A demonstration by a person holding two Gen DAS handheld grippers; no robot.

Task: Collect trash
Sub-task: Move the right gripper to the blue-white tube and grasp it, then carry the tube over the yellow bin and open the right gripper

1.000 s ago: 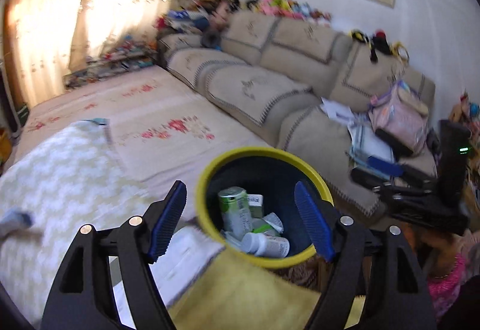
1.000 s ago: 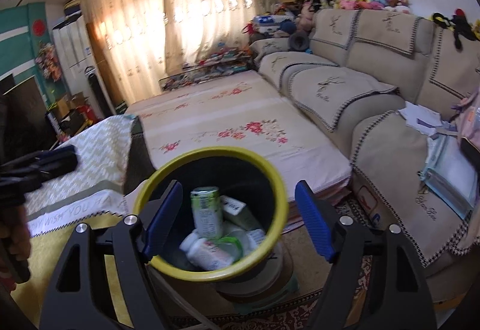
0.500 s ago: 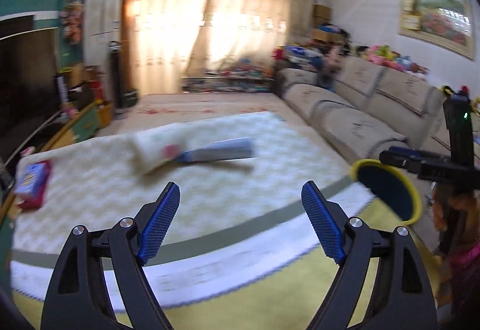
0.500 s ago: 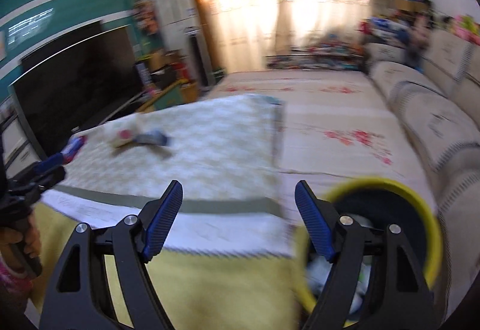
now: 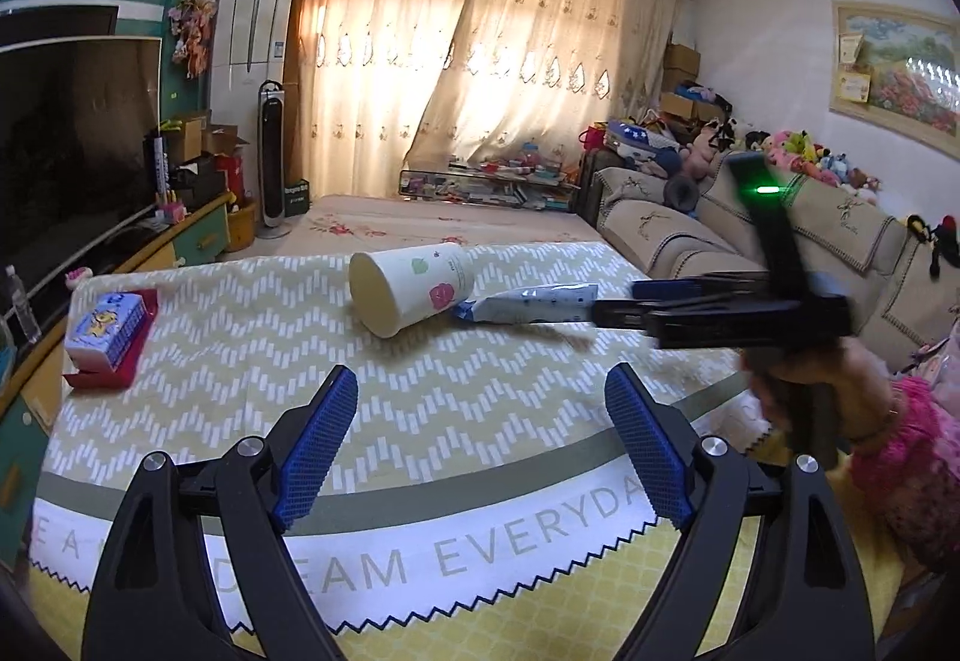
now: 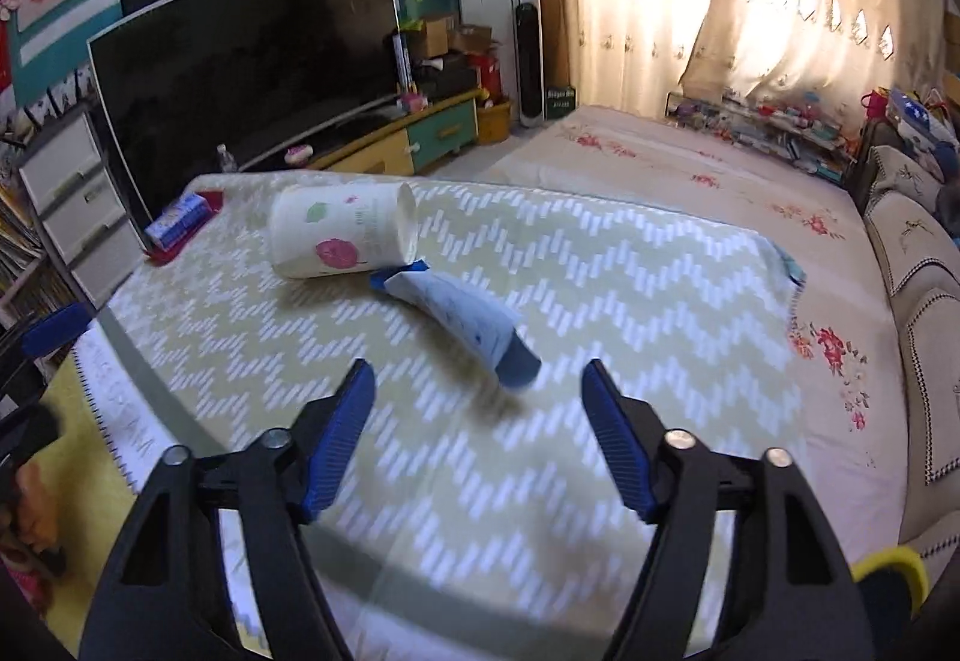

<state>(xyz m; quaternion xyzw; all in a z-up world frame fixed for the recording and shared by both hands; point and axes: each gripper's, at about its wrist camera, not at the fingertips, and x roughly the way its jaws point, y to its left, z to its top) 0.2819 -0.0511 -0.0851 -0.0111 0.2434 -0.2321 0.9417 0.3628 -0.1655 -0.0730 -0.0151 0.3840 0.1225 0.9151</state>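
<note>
Left wrist view: the left gripper (image 5: pixel 480 445) hangs over the near part of the chevron tablecloth (image 5: pixel 240 337), jaws wide apart with nothing between them; they have just been opening
Paper cup (image 5: pixel 411 289): lies on its side mid-table, open mouth turned towards the camera, with green and pink prints on its wall
Blue-and-white tube (image 5: pixel 528 304): lies flat just to the right of the cup, its blue cap end close against the cup; I cannot tell whether they touch
Tissue pack (image 5: pixel 105 337): sits on a red holder at the table's left edge, well apart from the cup
Right gripper (image 5: pixel 648 301): comes in from the right, held by a hand (image 5: pixel 804 379) with a pink sleeve; its tips are at the far end of the tube, and contact is not clear
Right wrist view: the right gripper (image 6: pixel 477 439) has its jaws apart and empty, having just been closing; the tube (image 6: pixel 462 325) lies ahead of the tips, not between the pads
Cup (image 6: pixel 342 232): on its side beyond the tube, mouth turned to the right
Yellow bin rim (image 6: pixel 888 562): just shows at the lower right corner
</note>
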